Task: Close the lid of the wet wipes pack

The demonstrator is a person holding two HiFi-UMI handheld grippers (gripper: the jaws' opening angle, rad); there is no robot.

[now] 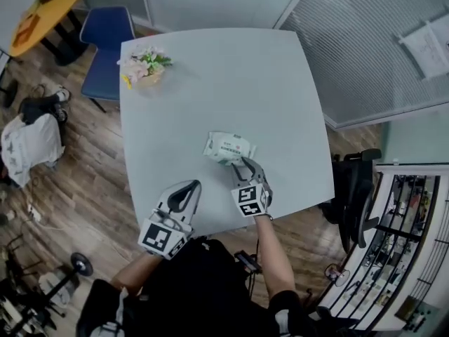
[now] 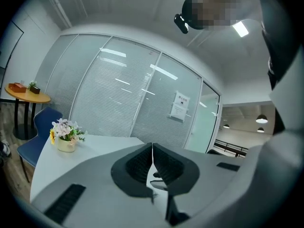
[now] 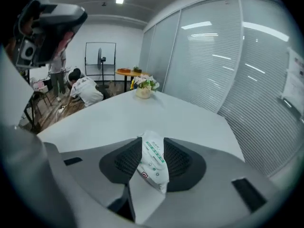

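The wet wipes pack (image 1: 228, 147), white with green print, lies on the pale grey table (image 1: 280, 83) near its front edge. I cannot tell how its lid stands. My right gripper (image 1: 243, 165) points down at the pack's near right end. In the right gripper view the pack (image 3: 154, 163) fills the gap between the jaws, and the right gripper (image 3: 153, 144) is open around that end. My left gripper (image 1: 189, 187) hovers over the table's front edge, left of the pack and apart from it. In the left gripper view the left gripper (image 2: 152, 148) is shut on nothing.
A small pot of flowers (image 1: 144, 65) stands at the table's far left corner. A blue chair (image 1: 105, 41) and an orange round table (image 1: 49, 5) are beyond it. A dark office chair (image 1: 354, 181) stands at the right, and glass walls with blinds lie behind.
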